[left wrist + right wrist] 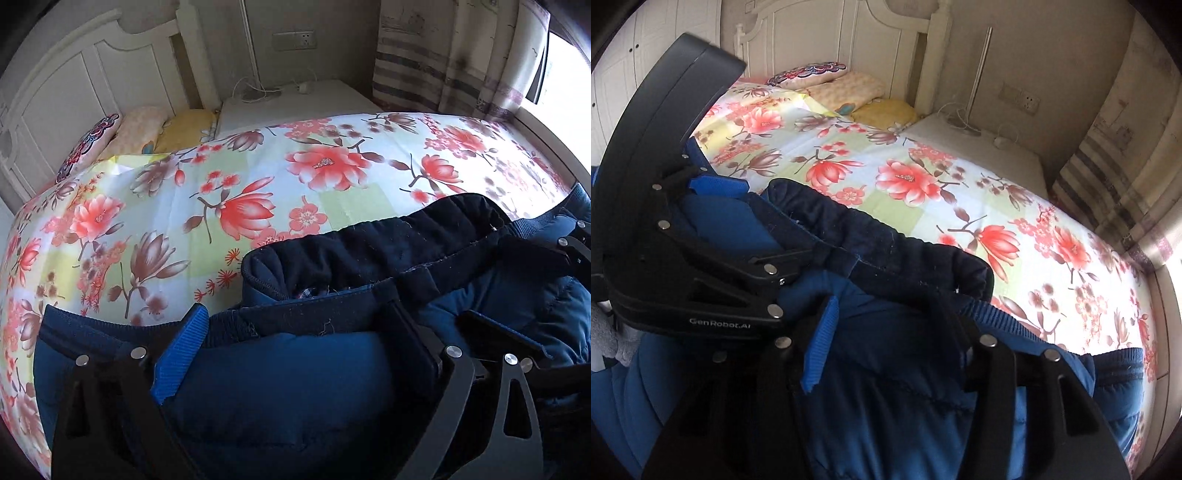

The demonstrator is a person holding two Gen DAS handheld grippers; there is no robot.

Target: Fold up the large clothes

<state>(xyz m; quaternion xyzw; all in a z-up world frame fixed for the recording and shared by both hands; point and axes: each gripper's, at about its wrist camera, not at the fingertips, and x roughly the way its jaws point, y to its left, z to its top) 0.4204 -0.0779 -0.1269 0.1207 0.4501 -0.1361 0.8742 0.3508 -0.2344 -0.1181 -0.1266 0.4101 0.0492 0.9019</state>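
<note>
Filling the bottom of both wrist views, a padded blue jacket (288,391) is lying bunched at the near edge of the bed, its darker ribbed hem (369,243) rucked up along the far side of the heap; the left gripper (299,332) is sitting over the padding with its fingers apart, the blue-padded finger (181,350) on one side and the black one on the other, with cloth bulging up between them, though whether they are truly pinching it I cannot tell; the right gripper (890,339) is standing the same way in its own view, fingers spread with a fold of jacket between them, and the left tool is crossing close beside it, the two nearly touching; judging by how things lie, the fold is only partly made, since the jacket is gathered into a thick lump instead of a flat packet, one dark strip of it is trailing off toward the side, and squaring, flattening and the final fold seem left to do; beyond the jacket, the floral bedsheet (258,177) is stretching away bare toward the pillows (827,83) stacked against the white headboard (849,40); farthest off, a bedside stand (979,147) with loose cables, a wall socket (294,40) and striped curtains (443,66) are closing the scene.
</note>
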